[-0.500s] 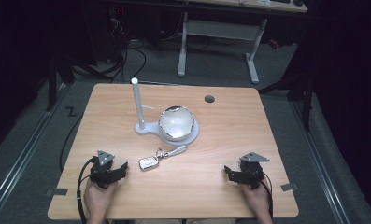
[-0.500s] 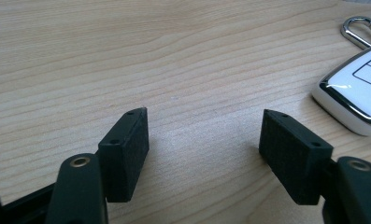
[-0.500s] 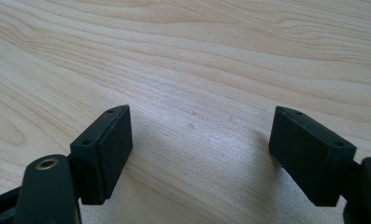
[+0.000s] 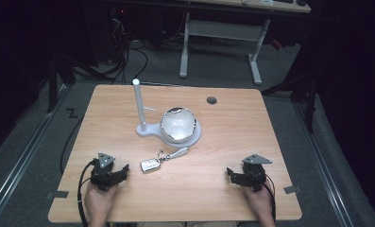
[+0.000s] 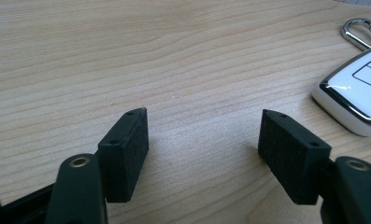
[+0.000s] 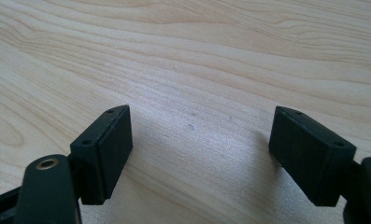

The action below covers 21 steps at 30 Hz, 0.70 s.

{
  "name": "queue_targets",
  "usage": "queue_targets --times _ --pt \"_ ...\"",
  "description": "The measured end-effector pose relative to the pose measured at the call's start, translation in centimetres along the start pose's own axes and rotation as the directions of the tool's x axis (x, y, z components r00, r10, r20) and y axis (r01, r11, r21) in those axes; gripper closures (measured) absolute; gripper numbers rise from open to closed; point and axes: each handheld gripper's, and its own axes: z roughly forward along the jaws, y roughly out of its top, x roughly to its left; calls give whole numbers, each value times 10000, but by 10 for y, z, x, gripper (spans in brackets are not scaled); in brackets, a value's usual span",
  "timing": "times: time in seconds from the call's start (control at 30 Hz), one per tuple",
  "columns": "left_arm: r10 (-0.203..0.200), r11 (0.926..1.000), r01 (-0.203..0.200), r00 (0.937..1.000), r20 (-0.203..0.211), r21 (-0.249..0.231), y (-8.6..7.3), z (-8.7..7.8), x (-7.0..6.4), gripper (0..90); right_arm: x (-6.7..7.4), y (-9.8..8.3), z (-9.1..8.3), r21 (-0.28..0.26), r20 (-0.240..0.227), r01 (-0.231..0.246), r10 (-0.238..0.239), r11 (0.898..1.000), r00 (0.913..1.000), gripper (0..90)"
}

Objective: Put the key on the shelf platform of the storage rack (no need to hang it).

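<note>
A: A white car key fob [image 4: 149, 164] is seen lying flat on the wooden table [image 4: 223, 189], just in front of the stand's round base, with its key ring and silver tag trailing toward that base. The left gripper [image 4: 120, 172] is held just left of the fob, jaws parted about halfway with nothing between them.

B: And the right gripper [image 4: 232, 174]?

A: It is held well to the right of the fob, jaws likewise spread wide over bare wood, nothing gripped.

B: What could be spoiled from here?

A: The fob is thin and glossy. If it is pinched from above its edge, it may be skated along the table rather than lifted. The ring could also be snagged on the white stand [image 4: 140, 106], and the shiny bowl [image 4: 178, 124] seated on it could be jolted.

B: What is changed from half a second before?

A: Nothing visible. Both grippers and the fob are found in the same places.
</note>
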Motion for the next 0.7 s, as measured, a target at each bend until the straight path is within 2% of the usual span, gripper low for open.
queue_targets --times 0.07,0.3,0.37,0.7 --pt "123 9999 -123 9999 -25 -78 -1 0 0 333 0 0 0 -3 3 6 -6 10000 10000 219" --pt "164 9998 -164 9999 -13 -57 -2 0 0 319 0 0 0 -13 -2 -11 11 10000 10000 219" --pt "53 9999 -54 9999 -101 -123 -2 0 -1 326 0 0 0 -13 -5 -12 12 10000 10000 219" --pt "60 9995 -66 9998 -187 -294 -4 2 -2 311 0 0 0 -16 -3 -16 16 10000 10000 219"
